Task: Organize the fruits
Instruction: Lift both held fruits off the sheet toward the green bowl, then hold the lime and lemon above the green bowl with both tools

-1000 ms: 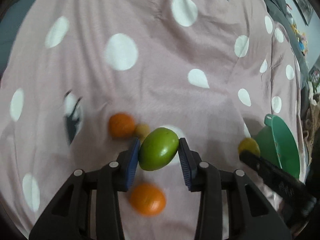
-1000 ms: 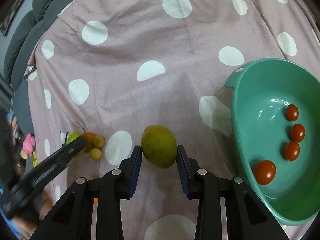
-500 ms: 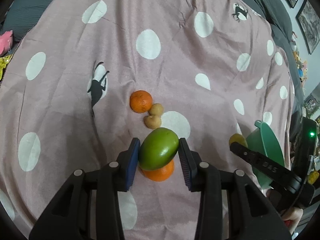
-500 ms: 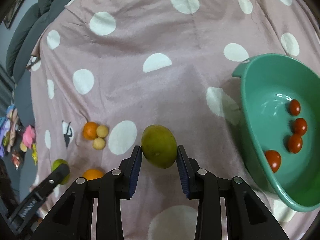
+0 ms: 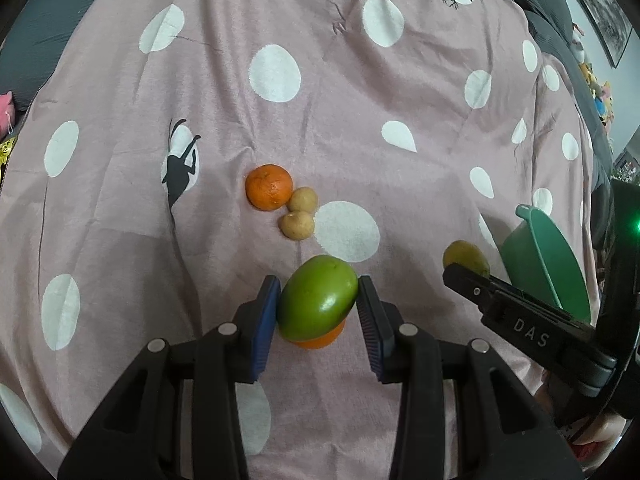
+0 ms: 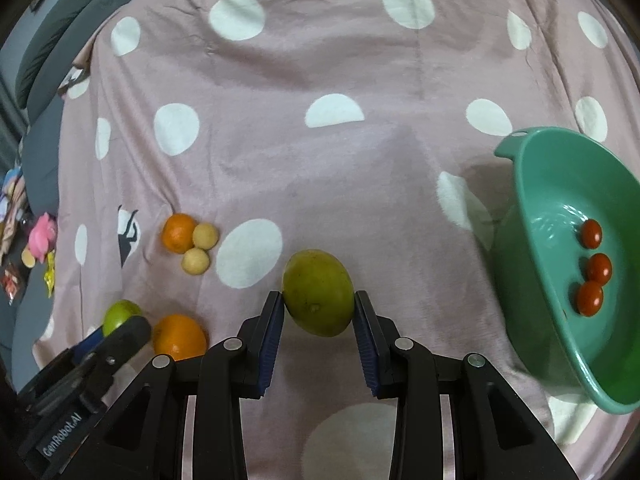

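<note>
Orange [image 5: 269,187] – 2 small fruits [image 5: 303,199] beside

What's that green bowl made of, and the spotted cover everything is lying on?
The green bowl looks like moulded plastic: smooth, glossy, with light glinting off its inside and a small moulded tab with a hole at the rim. The spotted cover seems a soft, matte fabric, perhaps fleece: it wrinkles and creases.

Two wrist views, angled down at one bed

Each fisheye looks steeply down along its own gripper, close above the dotted blanket [image 5: 320,120]. Both share the orange [image 5: 269,187] with two small fruits mid-frame, and the green bowl [image 6: 532,208] at right.
</note>
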The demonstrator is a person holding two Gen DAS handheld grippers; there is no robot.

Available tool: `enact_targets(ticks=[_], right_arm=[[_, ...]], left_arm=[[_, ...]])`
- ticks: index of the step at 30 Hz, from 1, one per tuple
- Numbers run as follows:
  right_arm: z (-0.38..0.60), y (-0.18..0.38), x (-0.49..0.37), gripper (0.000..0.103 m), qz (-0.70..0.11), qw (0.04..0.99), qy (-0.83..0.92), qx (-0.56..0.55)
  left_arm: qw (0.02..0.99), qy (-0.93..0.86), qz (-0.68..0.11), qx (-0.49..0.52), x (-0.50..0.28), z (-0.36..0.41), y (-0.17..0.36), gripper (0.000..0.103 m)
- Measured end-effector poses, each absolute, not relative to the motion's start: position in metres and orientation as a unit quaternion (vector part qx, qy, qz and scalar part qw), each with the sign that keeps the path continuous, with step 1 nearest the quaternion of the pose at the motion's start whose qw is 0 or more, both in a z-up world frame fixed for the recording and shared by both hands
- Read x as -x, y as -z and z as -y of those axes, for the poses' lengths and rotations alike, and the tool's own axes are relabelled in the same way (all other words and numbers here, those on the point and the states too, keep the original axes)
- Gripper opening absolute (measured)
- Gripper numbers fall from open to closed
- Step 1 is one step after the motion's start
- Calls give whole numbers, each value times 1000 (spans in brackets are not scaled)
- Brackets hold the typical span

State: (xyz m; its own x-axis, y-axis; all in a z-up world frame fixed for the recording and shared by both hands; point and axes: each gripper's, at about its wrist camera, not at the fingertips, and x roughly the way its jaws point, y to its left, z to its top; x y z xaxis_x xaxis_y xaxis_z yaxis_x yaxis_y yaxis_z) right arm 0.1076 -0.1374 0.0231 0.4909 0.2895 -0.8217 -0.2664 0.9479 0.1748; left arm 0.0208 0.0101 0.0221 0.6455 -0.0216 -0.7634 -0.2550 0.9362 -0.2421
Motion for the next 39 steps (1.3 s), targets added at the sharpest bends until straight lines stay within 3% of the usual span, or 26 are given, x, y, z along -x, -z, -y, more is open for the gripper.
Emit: enact_targets(ticks=[39], right_arm=[[193, -59, -95, 36, -419, 895, -142, -57]], left_arm=[[890, -18, -425, 162, -23, 13, -19, 39]])
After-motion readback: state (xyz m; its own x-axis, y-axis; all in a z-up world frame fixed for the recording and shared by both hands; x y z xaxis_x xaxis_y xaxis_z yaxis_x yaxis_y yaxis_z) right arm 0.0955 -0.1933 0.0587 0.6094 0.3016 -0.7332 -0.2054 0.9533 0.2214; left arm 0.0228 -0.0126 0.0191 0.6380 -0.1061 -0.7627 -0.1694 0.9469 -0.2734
